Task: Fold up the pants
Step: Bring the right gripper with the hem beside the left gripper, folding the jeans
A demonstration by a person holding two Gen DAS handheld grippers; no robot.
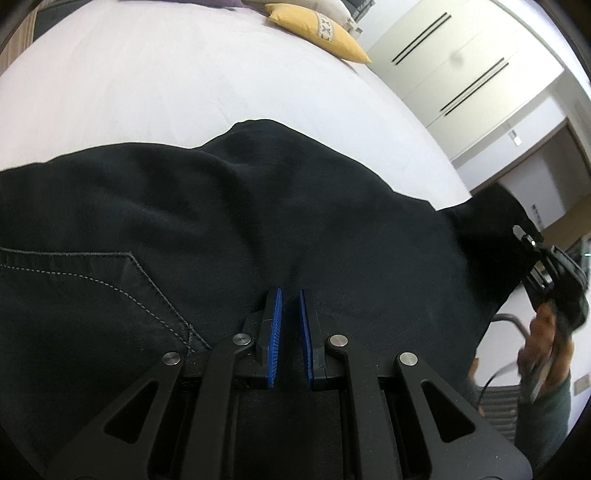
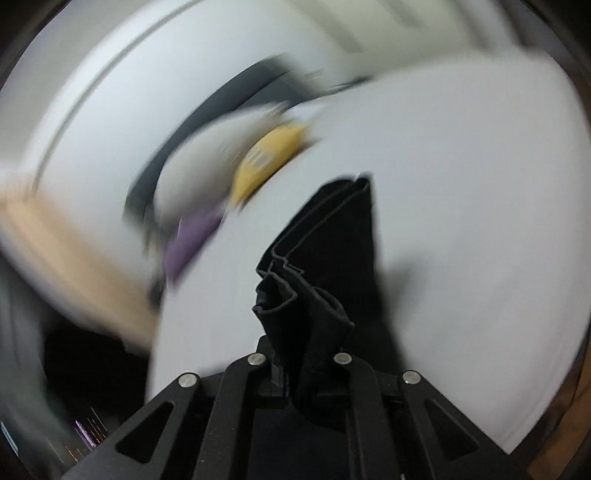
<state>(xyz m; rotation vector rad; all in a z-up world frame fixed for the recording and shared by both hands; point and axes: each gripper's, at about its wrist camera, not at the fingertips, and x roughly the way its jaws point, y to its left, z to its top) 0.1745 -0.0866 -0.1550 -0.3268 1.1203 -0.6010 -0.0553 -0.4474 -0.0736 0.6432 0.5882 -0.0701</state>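
Black pants lie spread over the white bed, a stitched back pocket at the left. My left gripper rests on them with its blue pads nearly together, and creases in the cloth run into the narrow gap. At the right edge a hand holds my right gripper, which lifts one end of the pants off the bed. In the right wrist view, which is blurred, the right gripper is shut on the bunched leg hems, and the cloth hides its pads.
A yellow cushion lies at the far end of the bed, also seen as a blurred yellow cushion beside a purple one. White wardrobe doors stand beyond the bed's right edge. Bare sheet stretches past the pants.
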